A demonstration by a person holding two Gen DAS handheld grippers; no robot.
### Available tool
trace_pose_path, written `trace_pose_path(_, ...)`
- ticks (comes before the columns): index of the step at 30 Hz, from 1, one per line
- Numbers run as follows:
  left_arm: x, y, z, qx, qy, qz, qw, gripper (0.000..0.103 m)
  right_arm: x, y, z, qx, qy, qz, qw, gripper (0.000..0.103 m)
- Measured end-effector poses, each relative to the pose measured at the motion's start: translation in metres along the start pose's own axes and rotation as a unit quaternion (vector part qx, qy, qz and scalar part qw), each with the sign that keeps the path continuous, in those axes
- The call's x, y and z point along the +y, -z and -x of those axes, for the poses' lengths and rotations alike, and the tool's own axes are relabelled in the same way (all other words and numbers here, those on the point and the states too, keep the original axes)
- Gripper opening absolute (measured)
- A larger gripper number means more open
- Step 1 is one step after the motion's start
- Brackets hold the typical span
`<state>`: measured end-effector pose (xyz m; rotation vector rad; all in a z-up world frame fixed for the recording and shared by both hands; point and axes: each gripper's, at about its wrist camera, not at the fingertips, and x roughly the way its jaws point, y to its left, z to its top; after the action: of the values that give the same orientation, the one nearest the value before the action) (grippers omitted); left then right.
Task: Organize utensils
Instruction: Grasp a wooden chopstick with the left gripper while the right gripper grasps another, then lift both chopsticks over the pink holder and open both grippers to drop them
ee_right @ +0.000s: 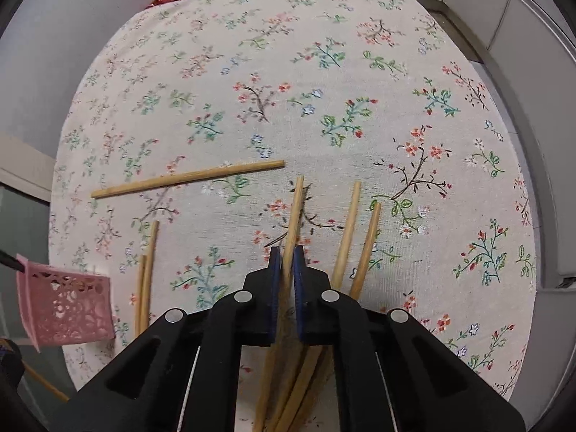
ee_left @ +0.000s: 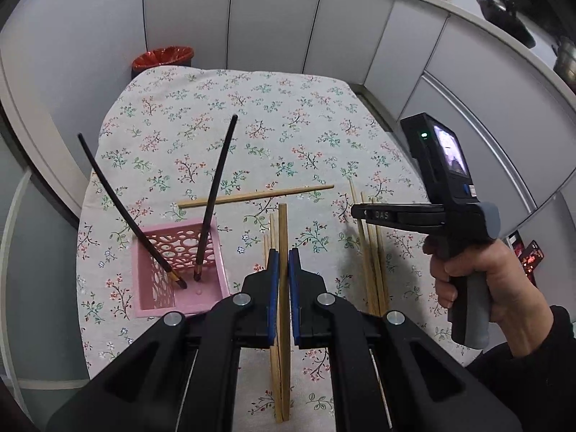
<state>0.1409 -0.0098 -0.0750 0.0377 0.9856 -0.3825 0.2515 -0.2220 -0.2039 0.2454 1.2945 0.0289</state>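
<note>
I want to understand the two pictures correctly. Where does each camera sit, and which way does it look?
Left wrist view: on the left hand-held gripper, shut on a bamboo chopstick, looking down at the pink basket; the person's hand shows.
Right wrist view: on the right hand-held gripper, shut on another chopstick, looking steeply down.
Shared: floral tablecloth, basket, crosswise chopstick.

Only one marking could be read: the raised letters "DAS" stood on the black finger of the right gripper [ee_left: 360,212].
</note>
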Motion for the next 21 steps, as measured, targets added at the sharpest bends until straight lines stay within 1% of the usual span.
trace_pose_path(5, 0.000, 0.002, 0.031, -0.036, -0.002, -0.007, 0.9993, 0.006, 0.009, 0.011, 0.044, -0.042, -0.033, 0.023, 0.998, 0.006)
trace_pose_path(9, 0.003, 0.002, 0.058, -0.077, -0.001, -0.002, 0.9970, 0.006, 0.018, 0.024, 0.080, -0.082, -0.062, 0.049, 0.994, 0.005)
trace_pose_path(11, 0.005, 0.000, 0.070, -0.095, -0.001, 0.000, 0.9954, 0.006, 0.022, 0.029, 0.095, -0.099, -0.070, 0.061, 0.991, 0.005)
trace_pose_path(17, 0.005, -0.007, 0.110, -0.156, 0.000, 0.002, 0.9878, 0.005, 0.030, 0.054, 0.150, -0.164, -0.086, 0.092, 0.978, 0.005)
trace_pose_path(19, 0.008, -0.011, 0.124, -0.181, 0.000, 0.011, 0.9835, 0.005, 0.033, 0.058, 0.165, -0.186, -0.092, 0.100, 0.973, 0.005)
trace_pose_path(21, 0.012, -0.014, 0.135, -0.206, -0.007, 0.017, 0.9784, 0.005, 0.037, 0.060, 0.176, -0.207, -0.096, 0.106, 0.968, 0.005)
